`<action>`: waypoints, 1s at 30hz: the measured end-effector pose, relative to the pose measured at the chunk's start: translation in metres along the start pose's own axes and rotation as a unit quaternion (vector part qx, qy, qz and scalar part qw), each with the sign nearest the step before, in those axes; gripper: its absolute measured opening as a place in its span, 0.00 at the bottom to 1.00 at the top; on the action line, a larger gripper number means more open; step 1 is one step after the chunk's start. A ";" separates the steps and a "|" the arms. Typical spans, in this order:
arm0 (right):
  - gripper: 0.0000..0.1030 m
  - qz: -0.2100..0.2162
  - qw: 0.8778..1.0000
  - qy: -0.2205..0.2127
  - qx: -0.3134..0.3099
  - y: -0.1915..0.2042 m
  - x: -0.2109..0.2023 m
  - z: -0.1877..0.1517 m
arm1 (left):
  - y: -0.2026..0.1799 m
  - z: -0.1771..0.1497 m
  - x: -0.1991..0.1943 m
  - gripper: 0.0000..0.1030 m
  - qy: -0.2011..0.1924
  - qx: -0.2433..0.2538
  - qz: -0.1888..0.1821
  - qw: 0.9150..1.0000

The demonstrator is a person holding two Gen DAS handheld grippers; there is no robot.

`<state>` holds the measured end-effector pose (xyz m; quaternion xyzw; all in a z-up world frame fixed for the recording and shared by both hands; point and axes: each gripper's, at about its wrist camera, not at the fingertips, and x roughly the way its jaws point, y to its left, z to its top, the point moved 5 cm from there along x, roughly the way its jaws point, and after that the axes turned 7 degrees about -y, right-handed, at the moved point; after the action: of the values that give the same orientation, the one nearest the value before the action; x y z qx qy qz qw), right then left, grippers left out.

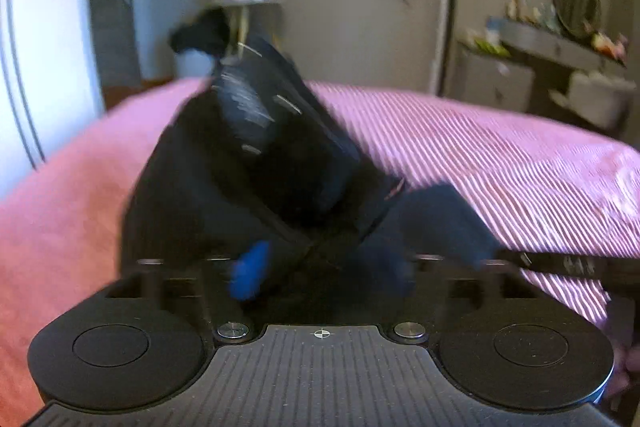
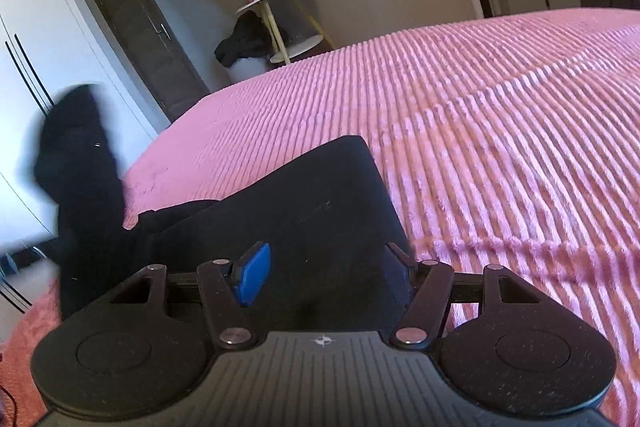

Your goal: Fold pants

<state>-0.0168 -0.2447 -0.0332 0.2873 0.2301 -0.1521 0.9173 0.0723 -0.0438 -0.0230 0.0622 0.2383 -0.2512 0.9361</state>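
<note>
The dark navy fabric pants (image 2: pixel 312 211) lie on the pink ribbed bedspread (image 2: pixel 500 131), at its near edge. One part of them rises blurred at the left side. The right gripper (image 2: pixel 328 267) has its jaws partly open with the pants' cloth between its blue pad and the other finger. The left gripper (image 1: pixel 320 263) is blurred; its jaws stand wide, dark cloth before them, and a grip cannot be told.

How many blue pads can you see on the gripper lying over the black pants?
1. The blue pad sits on the left jaw, touching the black pants. The right jaw's pad may be hidden behind the fabric.
</note>
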 end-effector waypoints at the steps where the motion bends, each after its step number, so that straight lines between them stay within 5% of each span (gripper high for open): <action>1: 0.61 0.003 1.000 0.002 0.003 0.000 0.000 0.000 | -0.009 -0.008 0.003 0.89 0.011 0.007 -0.004 1.000; 4: 0.61 0.014 1.000 0.009 0.007 0.000 0.001 -0.002 | -0.015 -0.025 0.000 0.91 0.036 0.018 -0.001 0.999; 9: 0.61 0.039 0.999 0.028 -0.020 0.018 0.004 -0.004 | 0.017 -0.034 -0.015 0.93 0.044 -0.035 0.101 0.993; 16: 0.61 0.080 0.992 0.098 0.028 0.045 0.046 -0.015 | 0.084 -0.028 -0.036 0.96 0.019 -0.147 0.253 0.956; 24: 0.62 0.071 0.974 0.141 0.159 0.040 0.100 -0.012 | 0.126 -0.065 -0.028 0.98 0.070 -0.297 0.231 0.924; 30: 0.64 0.090 0.945 0.152 0.274 0.038 0.134 -0.015 | 0.125 -0.077 -0.025 0.98 0.069 -0.300 0.212 0.928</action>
<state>0.1074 -0.2261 -0.0948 0.5666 0.2895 -0.0805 0.7672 0.0841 0.0940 -0.0792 -0.1548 0.3480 0.0409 0.9237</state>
